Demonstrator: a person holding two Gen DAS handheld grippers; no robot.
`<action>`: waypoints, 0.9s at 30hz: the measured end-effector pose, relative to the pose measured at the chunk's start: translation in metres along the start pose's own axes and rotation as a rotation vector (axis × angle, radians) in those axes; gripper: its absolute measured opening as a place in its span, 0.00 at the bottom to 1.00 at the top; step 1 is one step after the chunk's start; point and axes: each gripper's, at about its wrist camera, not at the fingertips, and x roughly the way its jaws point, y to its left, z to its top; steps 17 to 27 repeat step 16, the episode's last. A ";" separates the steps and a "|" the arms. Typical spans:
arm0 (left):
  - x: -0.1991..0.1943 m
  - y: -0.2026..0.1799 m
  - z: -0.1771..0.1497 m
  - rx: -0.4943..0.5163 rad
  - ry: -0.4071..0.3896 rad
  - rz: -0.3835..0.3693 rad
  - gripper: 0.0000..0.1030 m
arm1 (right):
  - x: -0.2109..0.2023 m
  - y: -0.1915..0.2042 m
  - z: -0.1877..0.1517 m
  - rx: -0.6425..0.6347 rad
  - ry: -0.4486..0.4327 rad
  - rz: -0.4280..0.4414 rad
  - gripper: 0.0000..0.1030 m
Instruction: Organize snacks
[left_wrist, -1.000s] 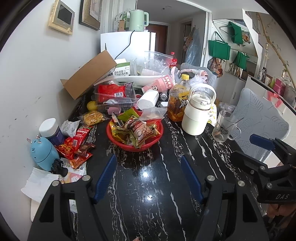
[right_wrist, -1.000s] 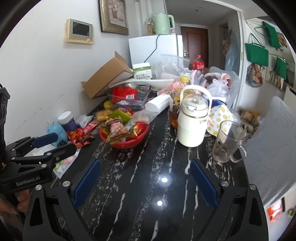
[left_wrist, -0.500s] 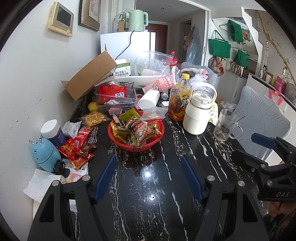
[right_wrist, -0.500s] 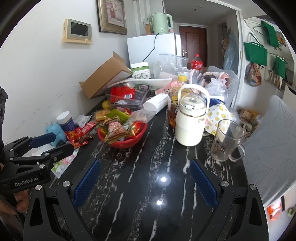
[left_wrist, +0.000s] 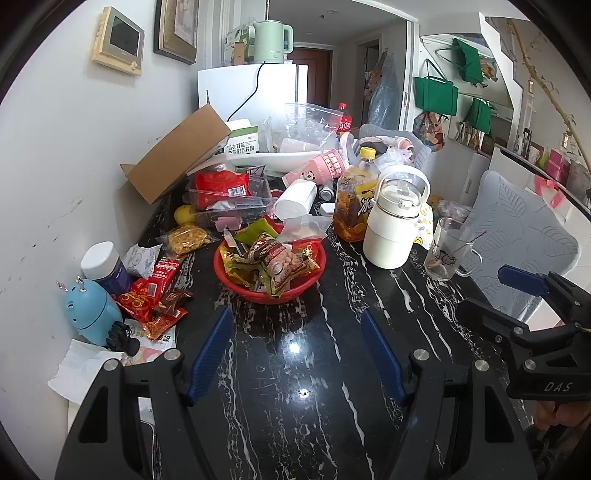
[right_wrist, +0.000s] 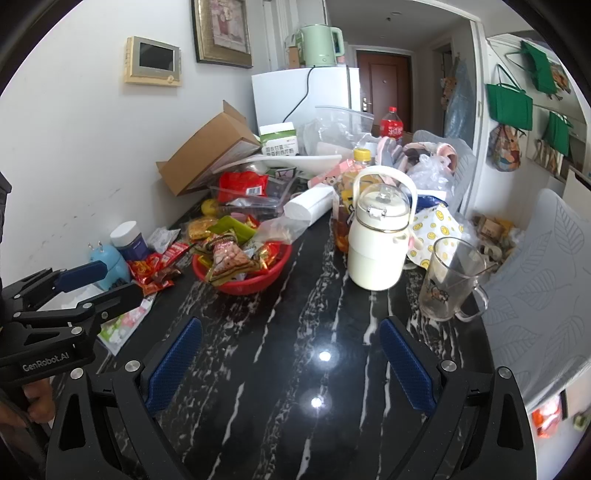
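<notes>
A red basket (left_wrist: 269, 291) heaped with snack packets (left_wrist: 280, 260) sits mid-table; in the right wrist view the basket (right_wrist: 251, 286) is left of centre. Loose red snack packets (left_wrist: 155, 288) lie left of it by the wall, and a yellow snack pack (left_wrist: 186, 236) lies behind them. My left gripper (left_wrist: 295, 317) is open over bare black marble, short of the basket, with nothing between its blue pads. My right gripper (right_wrist: 290, 325) is open too, also over bare marble. Each gripper shows in the other's view: the right gripper (left_wrist: 491, 291), the left gripper (right_wrist: 110, 282).
A white lidded jug (left_wrist: 391, 229), a glass mug (left_wrist: 445, 251) and a tea bottle (left_wrist: 351, 206) stand right of the basket. A blue gadget (left_wrist: 90, 310), a white-capped jar (left_wrist: 105, 266), a cardboard box (left_wrist: 177, 158) and a clear box holding a red bag (left_wrist: 221, 184) crowd the wall side. A grey chair (left_wrist: 517, 236) stands at the right.
</notes>
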 end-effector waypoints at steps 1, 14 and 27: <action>0.000 0.000 0.000 -0.001 0.000 -0.001 0.69 | 0.000 0.000 0.000 0.000 0.000 0.000 0.95; 0.004 0.001 -0.004 0.002 0.020 -0.005 0.69 | 0.003 -0.001 -0.004 0.009 0.013 -0.013 0.95; 0.005 0.001 -0.006 0.003 0.022 -0.005 0.69 | 0.004 -0.001 -0.005 0.012 0.016 -0.017 0.95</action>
